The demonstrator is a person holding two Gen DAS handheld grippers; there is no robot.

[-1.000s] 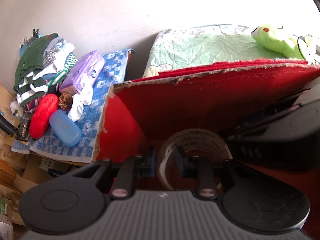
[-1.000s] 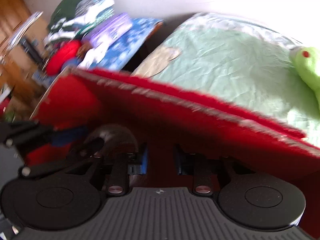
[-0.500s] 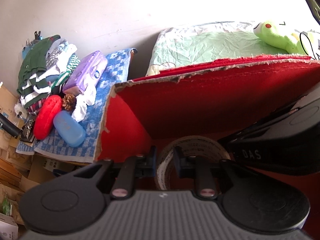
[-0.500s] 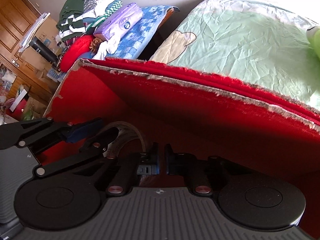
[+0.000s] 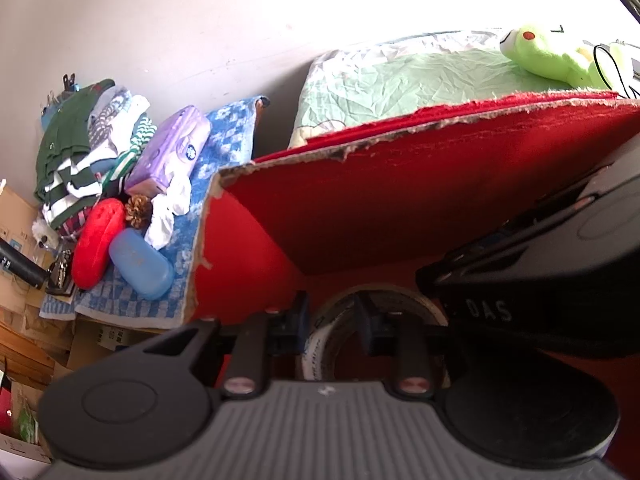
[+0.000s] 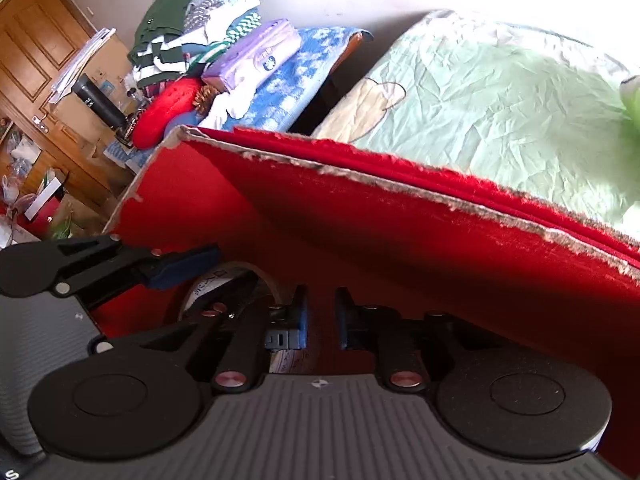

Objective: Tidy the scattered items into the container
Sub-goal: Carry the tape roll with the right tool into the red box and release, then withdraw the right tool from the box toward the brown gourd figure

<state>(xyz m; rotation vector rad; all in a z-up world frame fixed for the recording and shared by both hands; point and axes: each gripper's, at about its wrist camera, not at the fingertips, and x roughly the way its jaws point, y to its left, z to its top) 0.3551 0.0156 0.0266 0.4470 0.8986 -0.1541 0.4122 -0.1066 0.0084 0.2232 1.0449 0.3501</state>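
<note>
A green plush frog (image 5: pixel 540 54) lies on a pale green bedspread (image 6: pixel 500 96). Beside the bed, folded clothes (image 5: pixel 80 152), a purple tissue pack (image 5: pixel 170 152), what may be a pinecone (image 5: pixel 138 210) and a blue case (image 5: pixel 140 264) crowd a blue checked cloth (image 5: pixel 224 136).

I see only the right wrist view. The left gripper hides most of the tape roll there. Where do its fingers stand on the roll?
Observer: In the left wrist view the left gripper straddles the near wall of the tape roll, one finger outside and one in the hole. I cannot tell whether it presses.
Operator: What is the green blur at my right edge?
Observer: A green frog plush with a red eye, lying on the bed.
Operator: Something blue hides behind the red cushion?
Observer: A blue oval case, lying on the checked cloth and touching the red cushion.
</note>
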